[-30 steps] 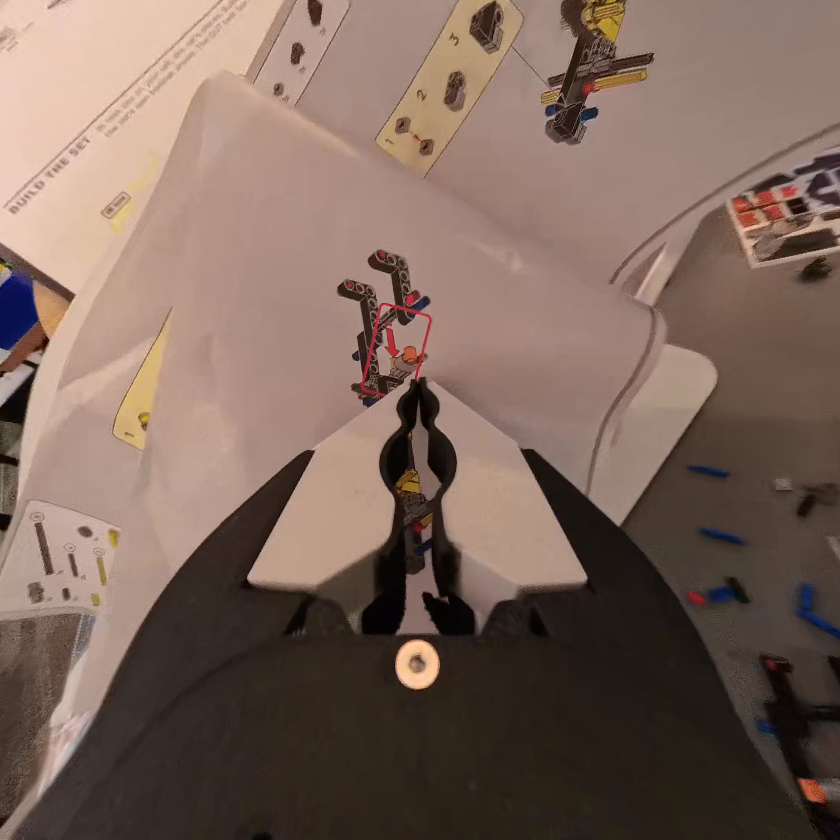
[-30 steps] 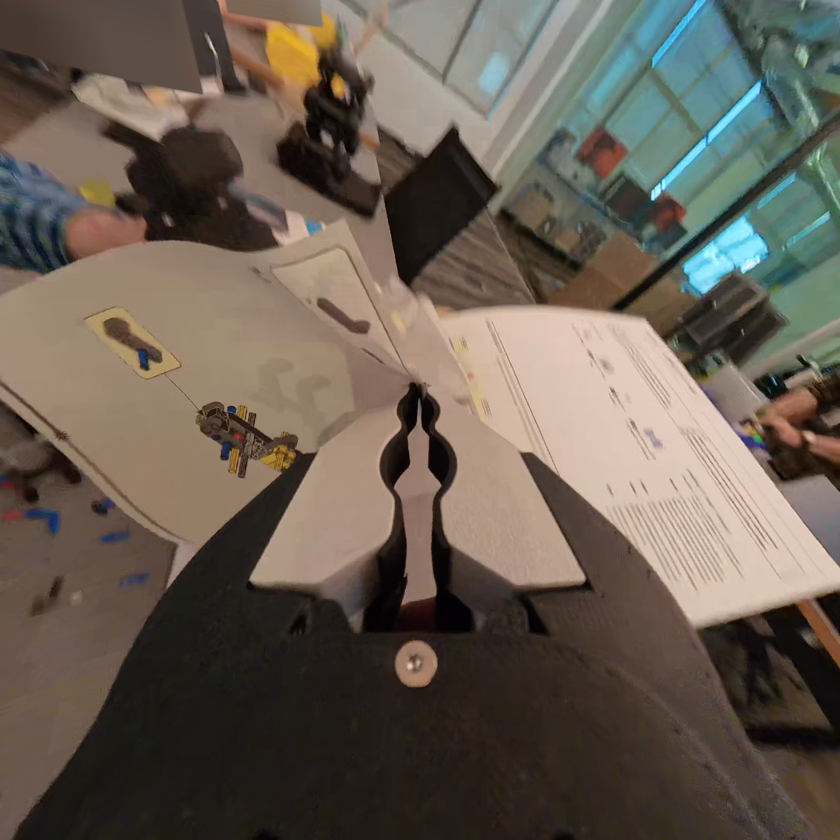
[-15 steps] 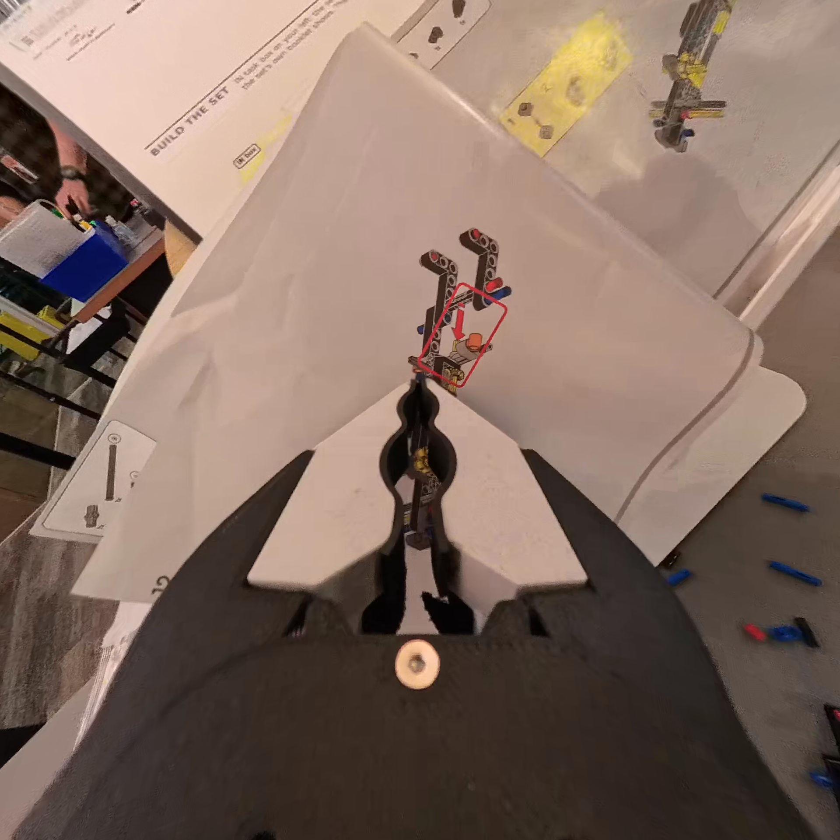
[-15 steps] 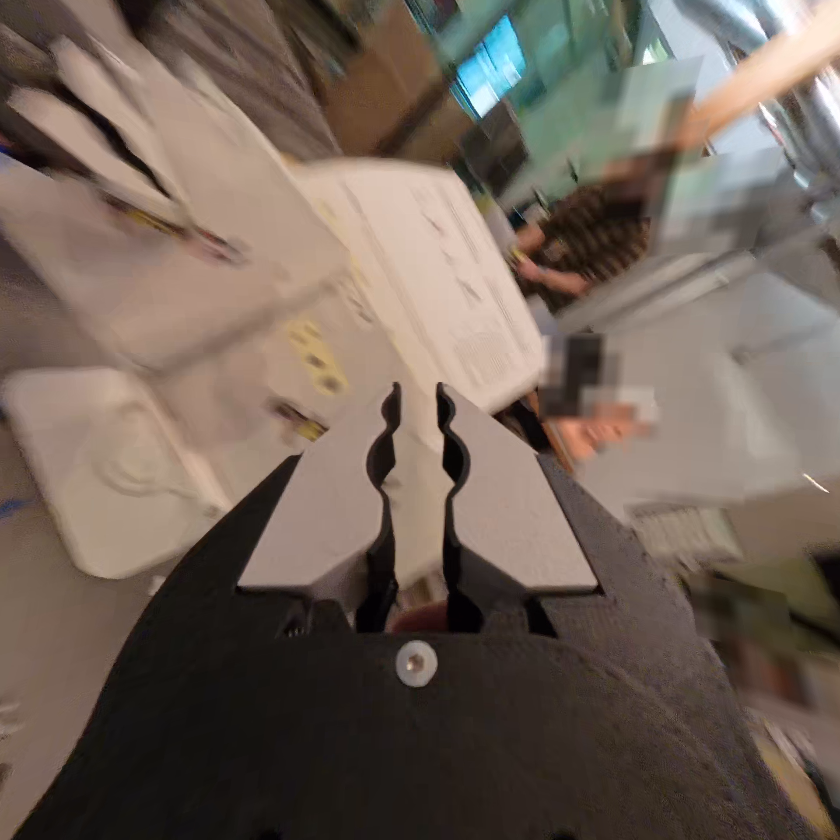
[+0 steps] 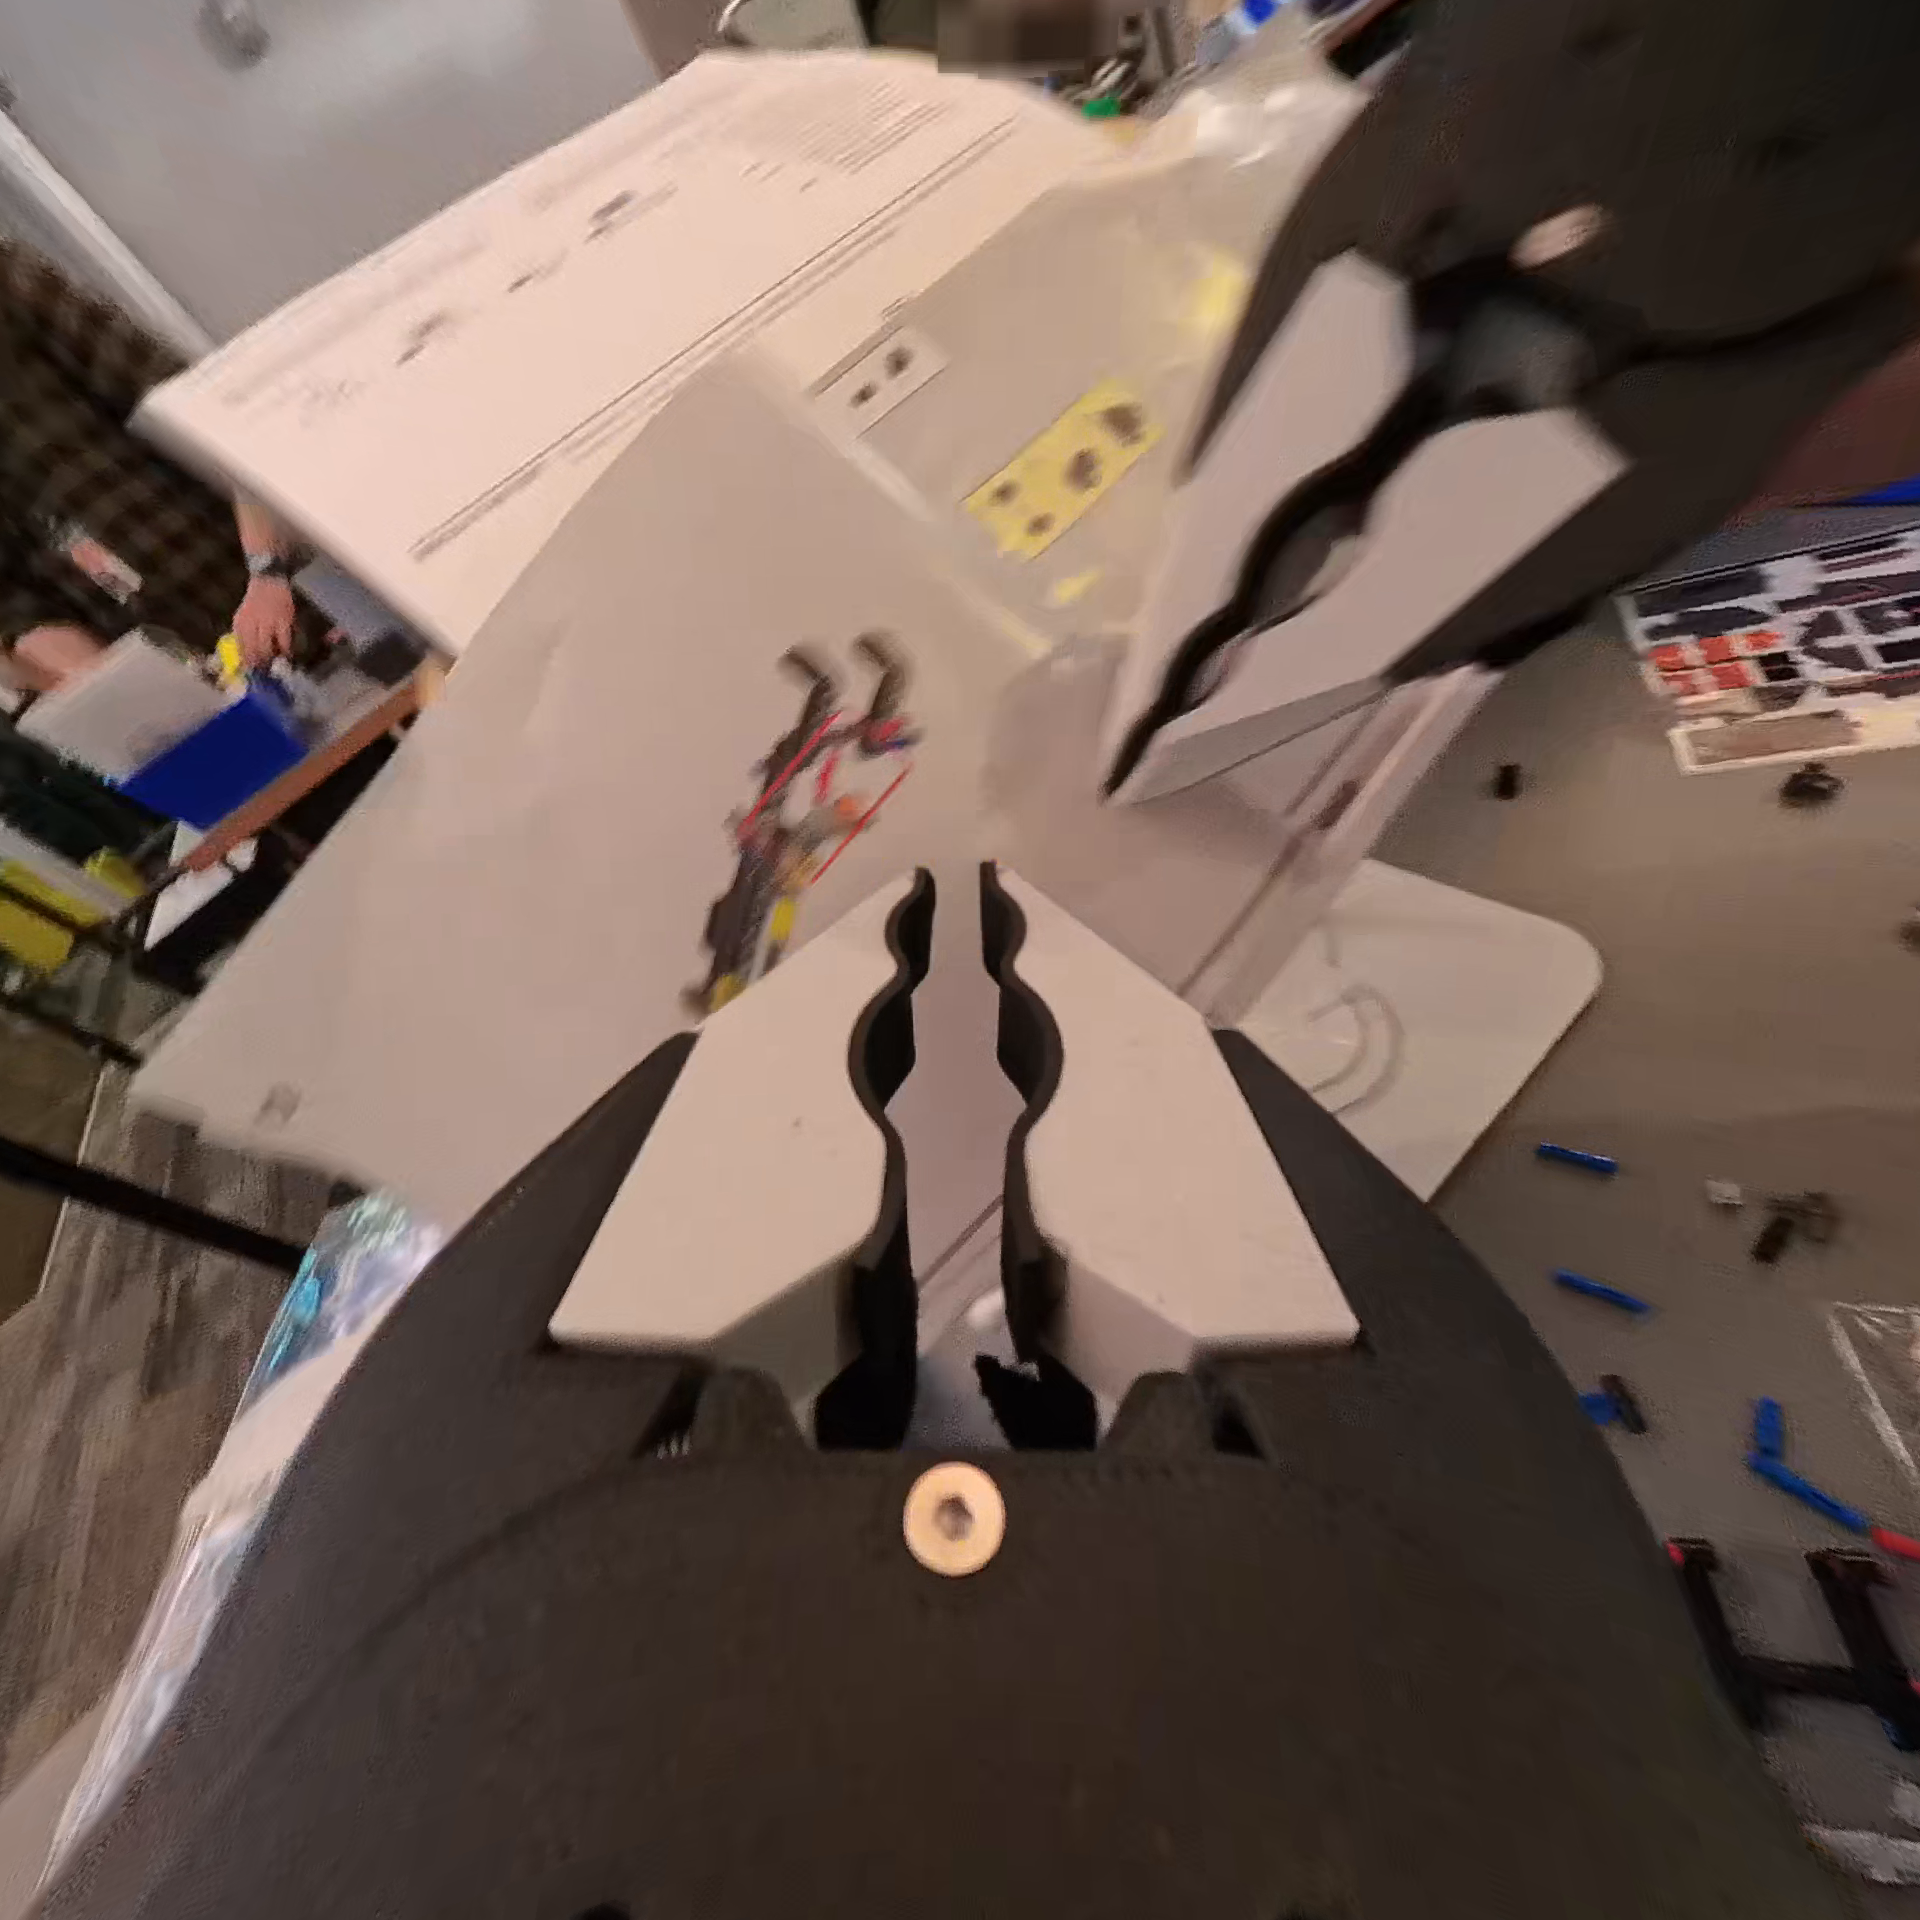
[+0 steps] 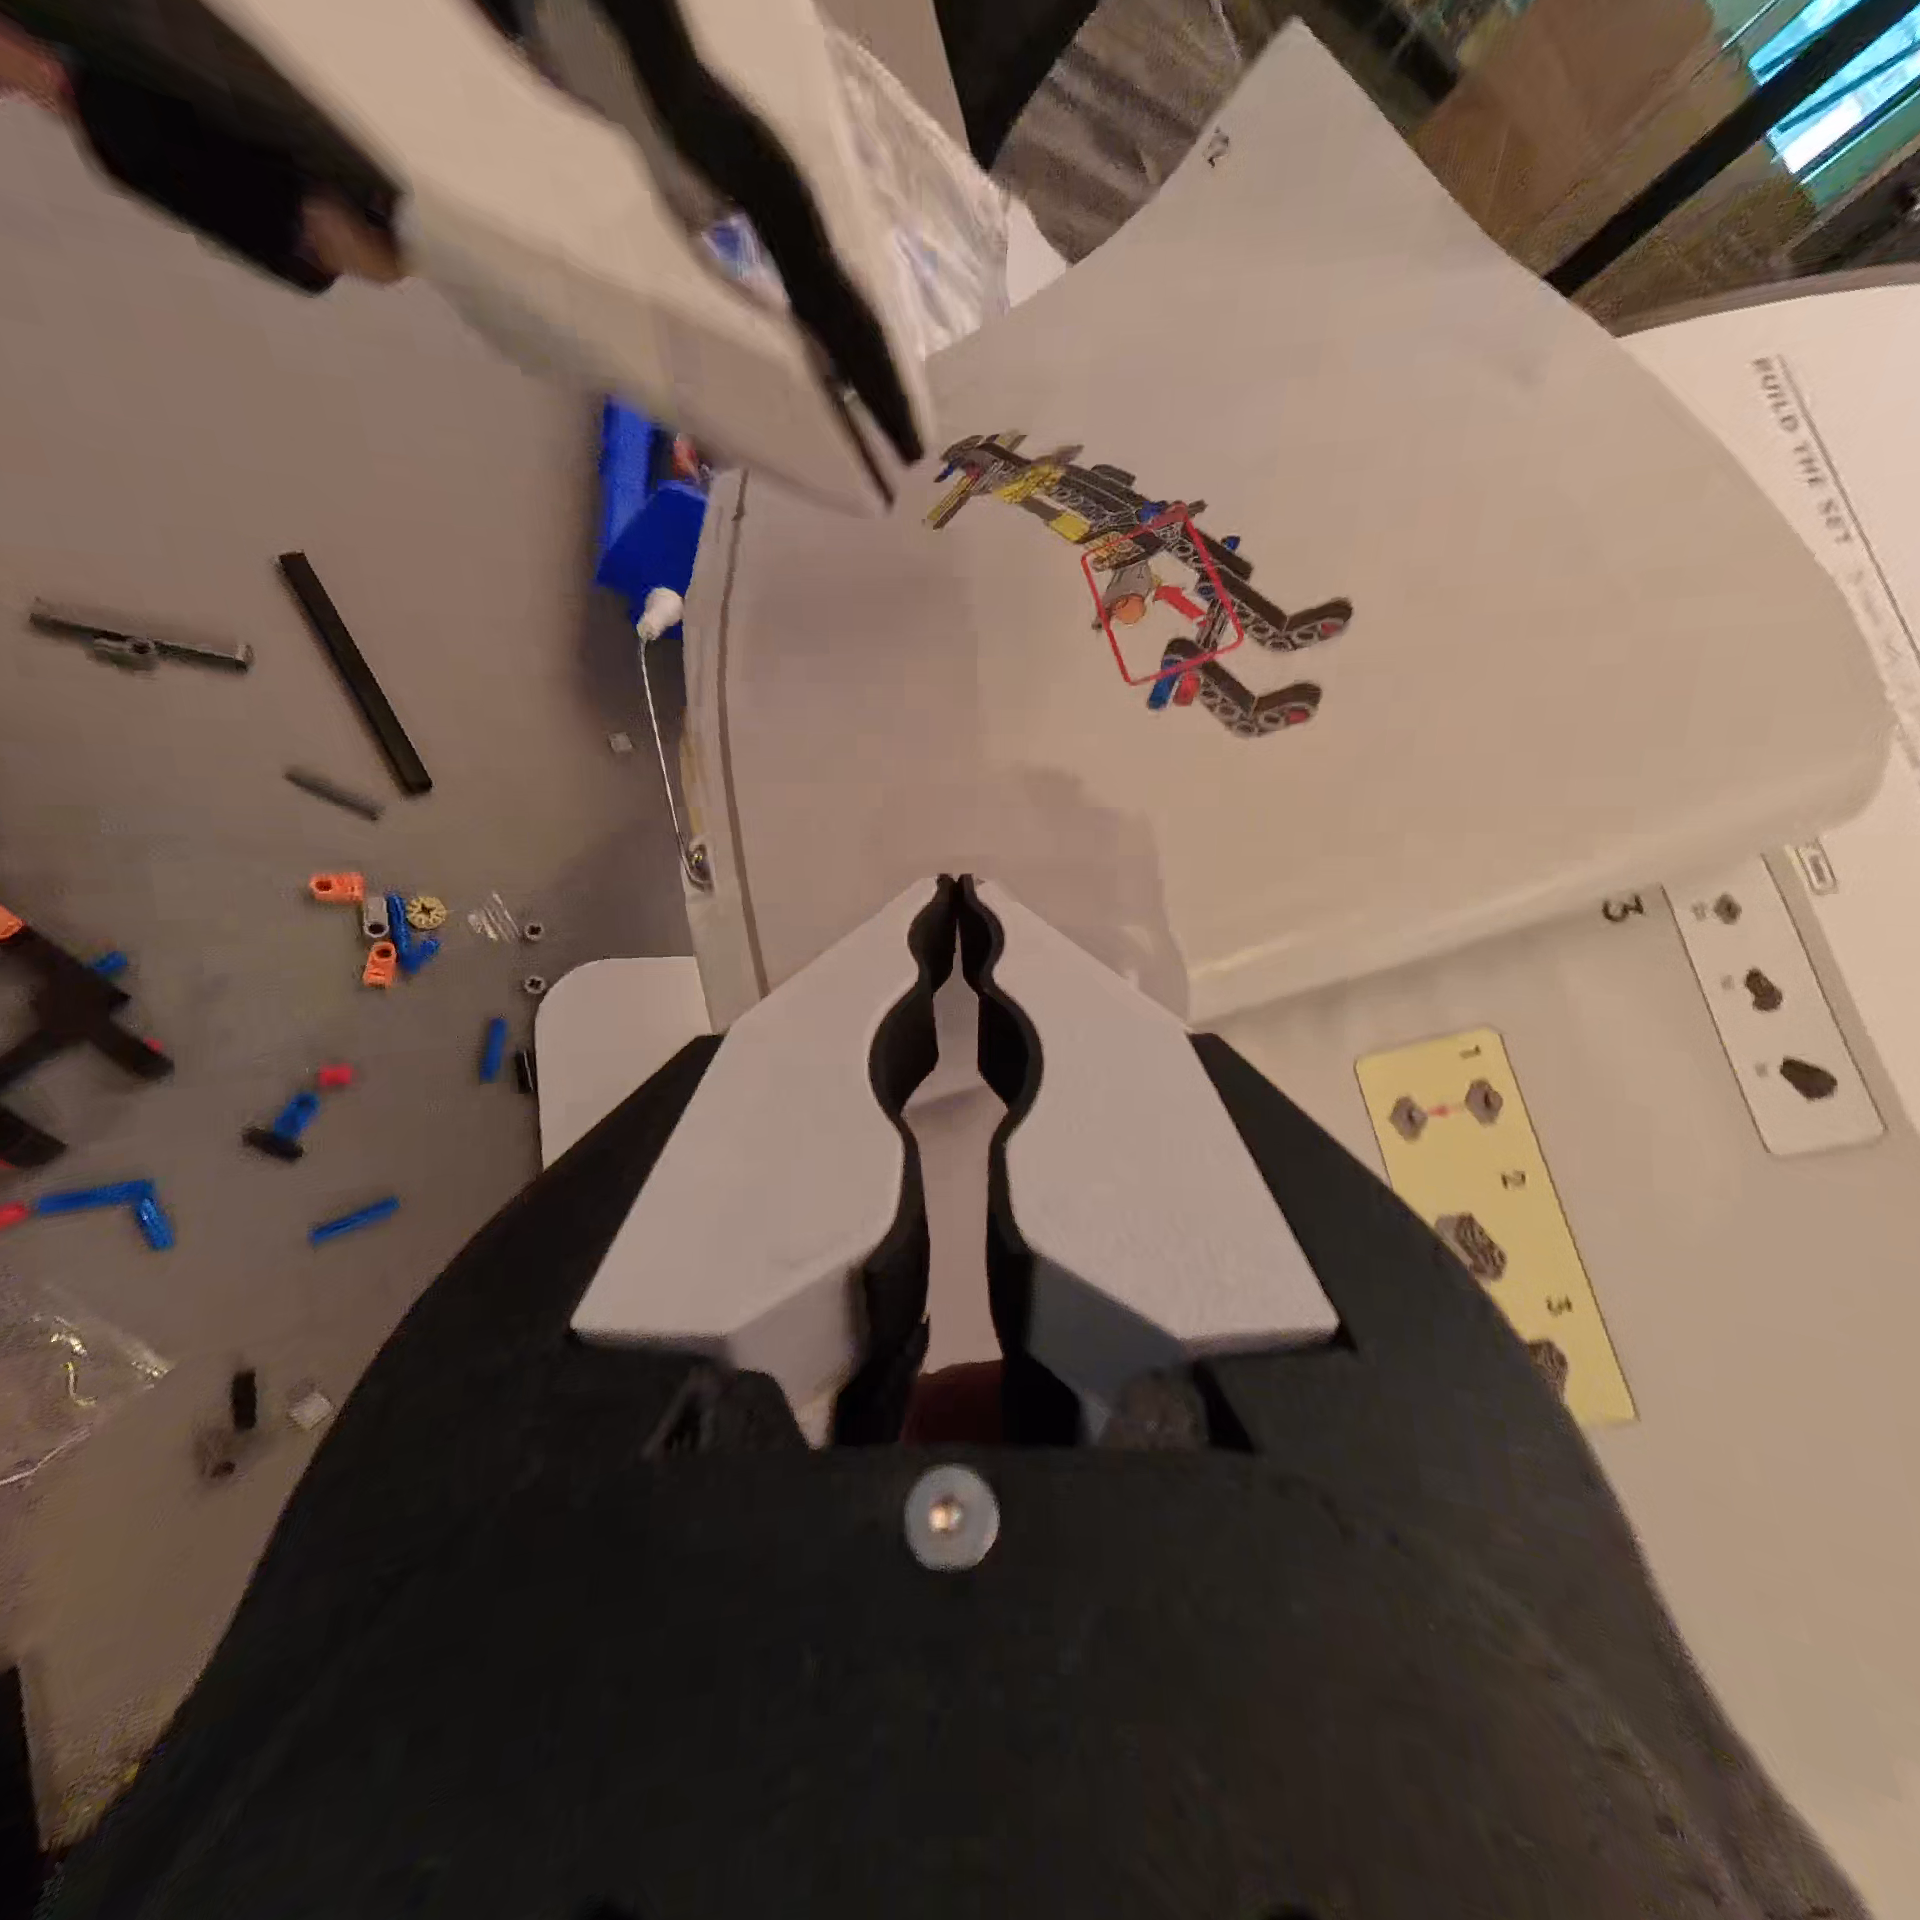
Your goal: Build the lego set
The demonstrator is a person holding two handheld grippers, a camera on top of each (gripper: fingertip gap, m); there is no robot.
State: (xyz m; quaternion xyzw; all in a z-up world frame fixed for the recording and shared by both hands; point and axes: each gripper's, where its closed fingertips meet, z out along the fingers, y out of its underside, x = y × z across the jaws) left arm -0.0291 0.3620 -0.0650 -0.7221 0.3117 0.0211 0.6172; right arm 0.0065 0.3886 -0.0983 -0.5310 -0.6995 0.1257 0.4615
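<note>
The instruction booklet lies open, with one page (image 5: 582, 790) curling up; it shows a drawing of a black and yellow build (image 6: 1143, 582). My left gripper (image 5: 951, 883) is slightly open and empty, just in front of that page. It also shows blurred at the top left of the right wrist view (image 6: 883, 468). My right gripper (image 6: 956, 888) is shut, its tips against the lower part of the page; I cannot tell if it pinches paper. In the left wrist view it (image 5: 1127, 769) reaches in from the upper right.
Loose blue, orange and black parts (image 6: 395, 935) lie on the grey table, with a long black beam (image 6: 353, 675) and a black frame (image 5: 1766, 1662). A white stand base (image 5: 1475, 997) sits under the booklet. A sticker sheet (image 5: 1787, 644) lies at the right. A person's hand (image 5: 265, 623) shows far left. Across from one pair of fingers to the other is roughly 6 cm. The long black beam (image 6: 353, 675) is about 30 cm from both grippers' fingertips.
My left gripper has opened and let go of the page it held. My right gripper swung down from the room toward the booklet and shut its jaws.
</note>
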